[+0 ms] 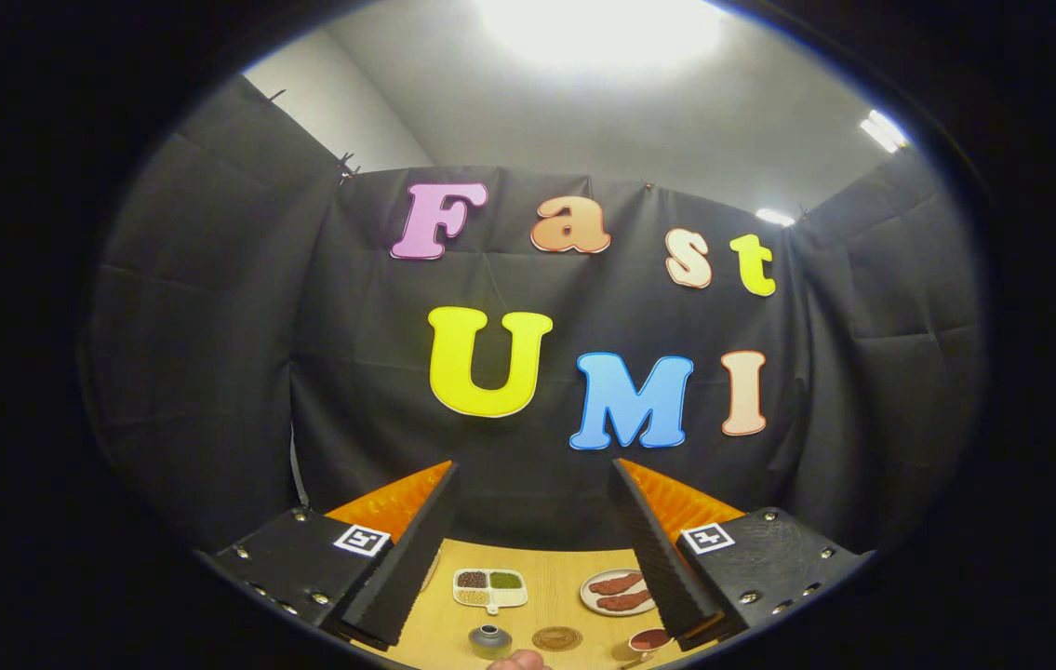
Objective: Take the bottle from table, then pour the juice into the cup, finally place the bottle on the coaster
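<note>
gripper view | rides on tongs (535, 521) | high above table (528, 609) | faces booth wall

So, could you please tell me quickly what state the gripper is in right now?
Gripper: open, fingers spread wide with nothing between them, held above the table.

No words, brands or numbers can be read on anything on the table (546, 600). The only signs are two square black-and-white coded tags, the left tag (361, 540) and the right tag (707, 537). One sits on each side of the gripper (535, 475), whose fingers stand wide apart, gripping nothing.
</note>
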`<state>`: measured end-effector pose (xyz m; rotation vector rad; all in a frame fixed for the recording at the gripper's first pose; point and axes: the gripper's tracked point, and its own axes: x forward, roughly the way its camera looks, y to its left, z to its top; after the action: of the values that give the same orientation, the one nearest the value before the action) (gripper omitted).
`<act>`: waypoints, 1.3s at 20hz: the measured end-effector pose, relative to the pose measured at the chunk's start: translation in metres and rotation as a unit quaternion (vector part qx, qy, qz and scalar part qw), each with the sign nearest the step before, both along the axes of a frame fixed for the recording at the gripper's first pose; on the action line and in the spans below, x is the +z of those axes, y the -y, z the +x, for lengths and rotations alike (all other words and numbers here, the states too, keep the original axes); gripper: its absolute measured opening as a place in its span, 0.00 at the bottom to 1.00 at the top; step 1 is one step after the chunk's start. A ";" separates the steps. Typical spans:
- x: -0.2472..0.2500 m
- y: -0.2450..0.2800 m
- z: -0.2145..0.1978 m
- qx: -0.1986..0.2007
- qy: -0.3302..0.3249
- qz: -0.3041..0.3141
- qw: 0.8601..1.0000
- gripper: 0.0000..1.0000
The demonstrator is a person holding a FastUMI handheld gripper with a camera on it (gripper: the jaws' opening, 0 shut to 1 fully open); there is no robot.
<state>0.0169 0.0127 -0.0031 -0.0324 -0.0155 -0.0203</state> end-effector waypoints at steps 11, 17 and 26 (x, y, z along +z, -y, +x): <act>-0.051 -0.004 0.005 -0.012 0.020 0.000 1.000 0.98; -0.150 -0.003 0.014 -0.025 0.016 0.010 1.000 0.98; -0.310 -0.029 0.035 0.006 -0.018 0.016 1.000 0.98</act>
<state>0.0523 0.0416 -0.3128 -0.0006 0.0208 -0.0084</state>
